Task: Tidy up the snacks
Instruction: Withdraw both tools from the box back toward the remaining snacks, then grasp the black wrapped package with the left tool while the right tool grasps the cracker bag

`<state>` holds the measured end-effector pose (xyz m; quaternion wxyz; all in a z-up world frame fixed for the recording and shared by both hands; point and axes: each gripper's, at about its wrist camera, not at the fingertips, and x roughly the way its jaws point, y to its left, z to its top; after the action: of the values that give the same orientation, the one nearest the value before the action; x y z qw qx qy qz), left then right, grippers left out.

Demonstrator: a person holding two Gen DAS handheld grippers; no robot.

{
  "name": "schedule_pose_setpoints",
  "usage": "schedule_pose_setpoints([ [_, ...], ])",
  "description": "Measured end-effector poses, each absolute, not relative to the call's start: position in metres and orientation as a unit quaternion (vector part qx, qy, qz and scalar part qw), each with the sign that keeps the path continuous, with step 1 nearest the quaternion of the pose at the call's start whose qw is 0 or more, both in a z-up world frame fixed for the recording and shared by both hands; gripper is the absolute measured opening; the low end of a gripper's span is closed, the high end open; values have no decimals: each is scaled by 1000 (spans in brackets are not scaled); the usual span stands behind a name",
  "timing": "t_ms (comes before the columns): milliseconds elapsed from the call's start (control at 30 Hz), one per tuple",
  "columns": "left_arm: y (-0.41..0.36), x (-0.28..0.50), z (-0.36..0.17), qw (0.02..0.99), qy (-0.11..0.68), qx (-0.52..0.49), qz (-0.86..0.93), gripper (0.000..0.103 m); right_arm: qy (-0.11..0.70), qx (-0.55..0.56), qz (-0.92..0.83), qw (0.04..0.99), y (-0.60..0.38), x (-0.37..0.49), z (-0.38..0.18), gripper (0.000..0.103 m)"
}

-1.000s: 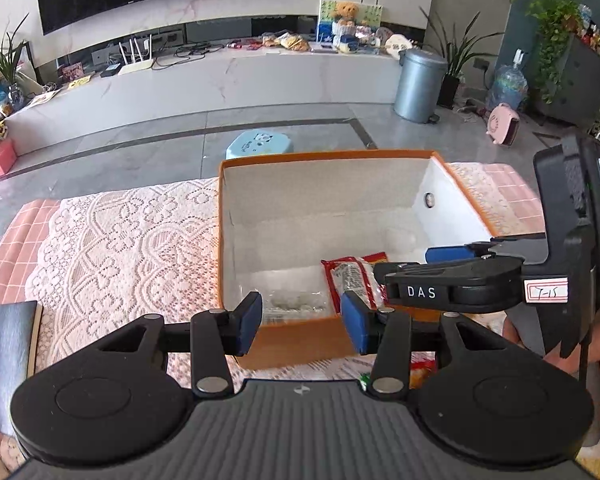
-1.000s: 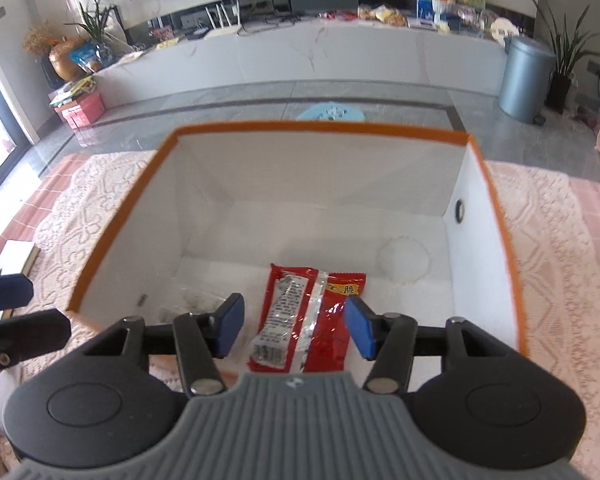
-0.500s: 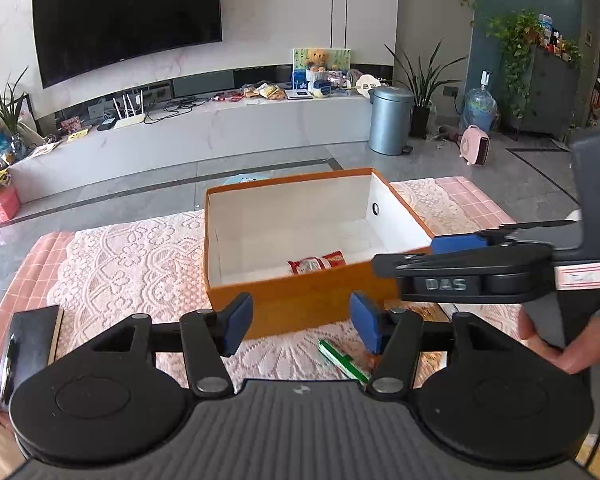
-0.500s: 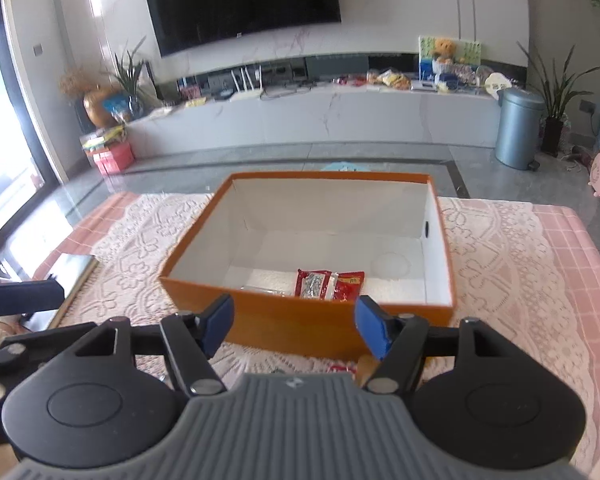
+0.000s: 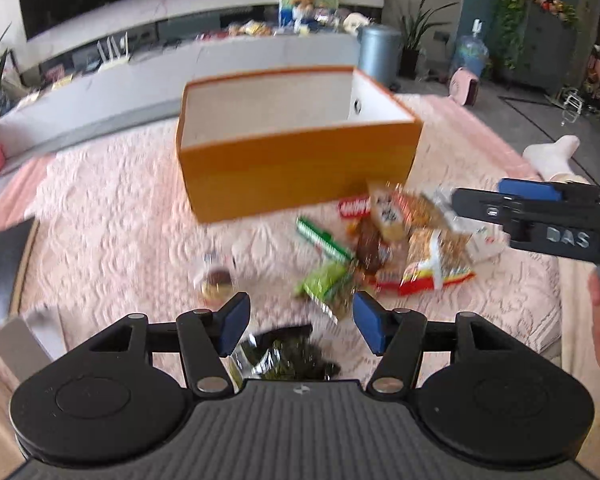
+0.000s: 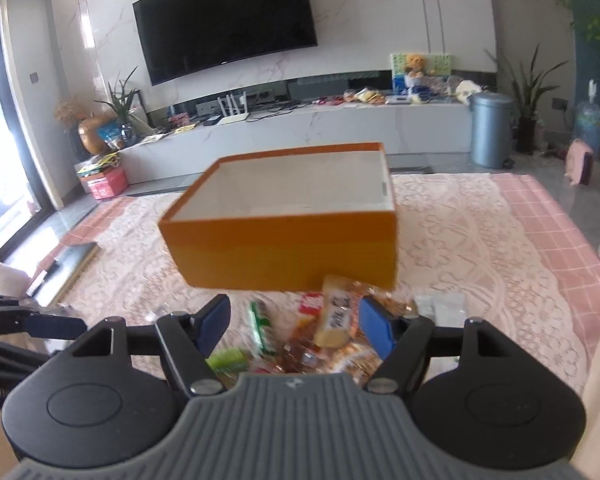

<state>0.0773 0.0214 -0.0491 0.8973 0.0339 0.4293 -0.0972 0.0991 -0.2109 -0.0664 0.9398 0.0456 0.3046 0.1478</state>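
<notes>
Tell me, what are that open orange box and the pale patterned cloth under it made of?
The open orange box looks like stiff cardboard: thin straight walls, matte orange outside, plain white inside. The pale patterned cloth seems to be lace or a crocheted textile, judging by its raised floral patterning over a pink checked cover; motion blur hides the weave.

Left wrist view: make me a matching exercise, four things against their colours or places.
Things:
1. box
2. striped stick pack
3. trash bin
4. dark foil packet

Descriptions:
A. grey-blue, on the floor beyond the table
B. orange outside, white inside
C. between the left claw's fingers, nearest the camera
D. green and white, lying on the lace cloth in front of the box

Pairs: 1-B, 2-D, 3-A, 4-C
</notes>
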Motion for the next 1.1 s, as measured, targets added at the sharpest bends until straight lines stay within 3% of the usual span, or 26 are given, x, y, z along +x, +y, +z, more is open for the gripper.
schedule_pose_setpoints([
  [433, 20, 83, -107, 874, 483, 2, -55, 70, 324, 8, 109, 940, -217, 94, -136, 70],
  [633, 24, 94, -122, 866, 499, -24, -35, 70, 329, 1, 99, 939, -217, 106, -150, 80],
  [1100, 25, 108, -143, 851, 524, -25, -20, 73, 347, -8, 91, 933, -210, 128, -172, 80],
])
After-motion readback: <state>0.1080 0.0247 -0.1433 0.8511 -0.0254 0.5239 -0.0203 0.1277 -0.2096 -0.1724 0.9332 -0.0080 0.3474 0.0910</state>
